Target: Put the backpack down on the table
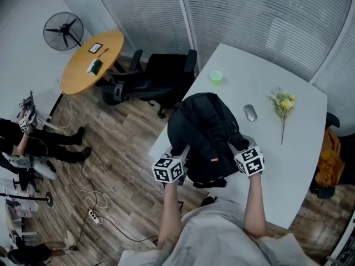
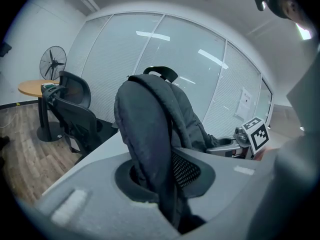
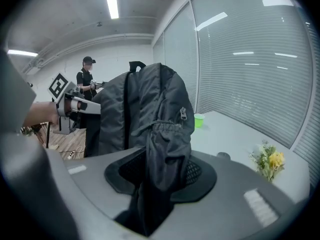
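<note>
A black backpack (image 1: 205,134) stands upright over the near left part of the white table (image 1: 294,148); I cannot tell whether its bottom touches the top. My left gripper (image 1: 178,152) is shut on fabric at the pack's left side, and in the left gripper view my left gripper (image 2: 165,184) has a dark strap of the backpack (image 2: 150,124) pinched between the jaws. My right gripper (image 1: 239,144) grips the opposite side. In the right gripper view my right gripper (image 3: 155,184) is shut on the side pocket of the backpack (image 3: 145,109).
On the table beyond the pack lie a green cup (image 1: 216,77), a grey mouse (image 1: 250,112) and a small flower bunch (image 1: 283,105). Black office chairs (image 1: 155,79) stand at the table's left edge. A round wooden table (image 1: 91,60), a fan (image 1: 63,31) and a seated person (image 1: 33,140) are farther left.
</note>
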A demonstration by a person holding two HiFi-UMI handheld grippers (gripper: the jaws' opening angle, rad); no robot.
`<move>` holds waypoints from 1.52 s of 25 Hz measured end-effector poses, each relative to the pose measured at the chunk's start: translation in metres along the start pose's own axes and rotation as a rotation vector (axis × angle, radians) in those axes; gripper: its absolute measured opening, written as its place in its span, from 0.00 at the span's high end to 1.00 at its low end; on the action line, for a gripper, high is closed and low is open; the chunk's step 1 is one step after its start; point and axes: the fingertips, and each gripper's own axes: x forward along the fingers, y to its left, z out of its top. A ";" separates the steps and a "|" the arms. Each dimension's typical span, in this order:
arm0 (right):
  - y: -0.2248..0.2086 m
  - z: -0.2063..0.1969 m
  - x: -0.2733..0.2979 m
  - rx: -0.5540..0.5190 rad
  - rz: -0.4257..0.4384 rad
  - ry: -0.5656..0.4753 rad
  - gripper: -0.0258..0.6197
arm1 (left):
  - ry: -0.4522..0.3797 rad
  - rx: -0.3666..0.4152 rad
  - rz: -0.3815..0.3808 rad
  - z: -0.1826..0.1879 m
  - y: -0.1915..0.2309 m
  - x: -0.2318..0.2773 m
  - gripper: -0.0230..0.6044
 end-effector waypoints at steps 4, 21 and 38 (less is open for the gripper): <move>-0.002 -0.017 0.010 0.010 0.001 0.030 0.75 | 0.033 -0.026 -0.001 -0.013 0.005 0.008 0.85; -0.055 -0.032 0.069 -0.059 0.028 0.175 0.74 | 0.123 -0.190 -0.005 -0.053 0.031 0.071 0.85; -0.095 -0.092 0.137 0.099 0.038 0.320 0.68 | 0.314 -0.154 0.160 -0.114 0.096 0.114 0.77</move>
